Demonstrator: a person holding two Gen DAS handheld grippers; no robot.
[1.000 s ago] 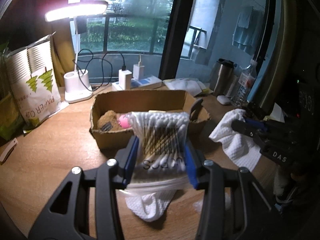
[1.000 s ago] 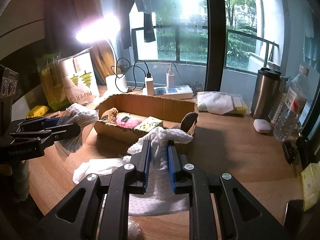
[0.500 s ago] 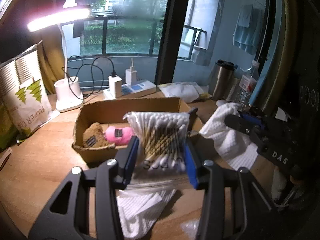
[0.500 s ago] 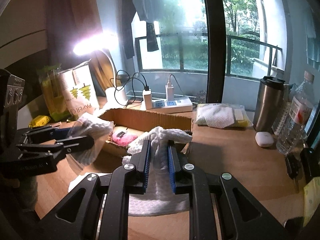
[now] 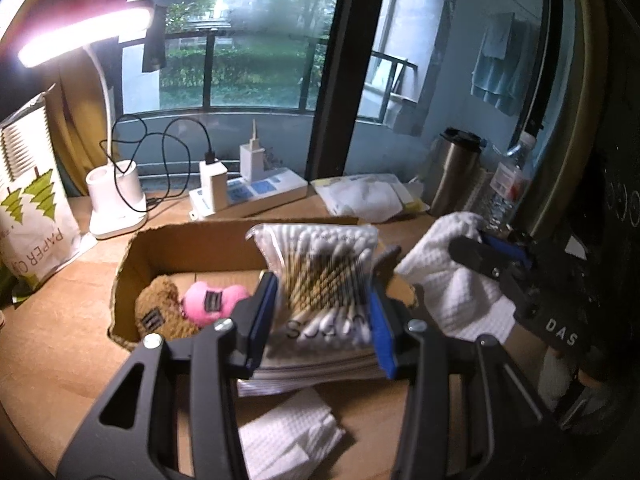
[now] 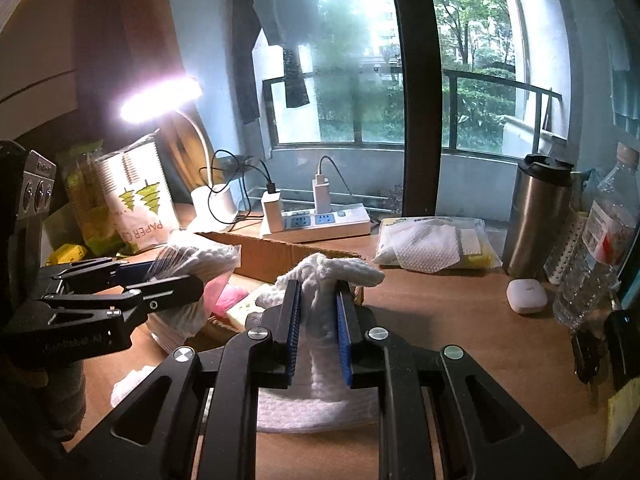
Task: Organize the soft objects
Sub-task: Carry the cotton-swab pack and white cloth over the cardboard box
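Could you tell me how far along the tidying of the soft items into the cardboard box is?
Done: a brown plush toy and a pink plush toy lie in the cardboard box. In hand: the left tool grips a bag of cotton swabs; the right tool grips a white cloth. Left: a folded white cloth on the table.

Your cardboard box (image 5: 192, 248) sits on the tabletop (image 5: 60, 320), two plush toys (image 5: 184, 308) inside, power strip (image 5: 256, 196) behind it, lamp base (image 5: 116, 200) behind-left.

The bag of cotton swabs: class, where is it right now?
In the left wrist view the bag of cotton swabs sits centre frame, clamped in the left gripper, at the near right end of the cardboard box, right of the pink plush toy.
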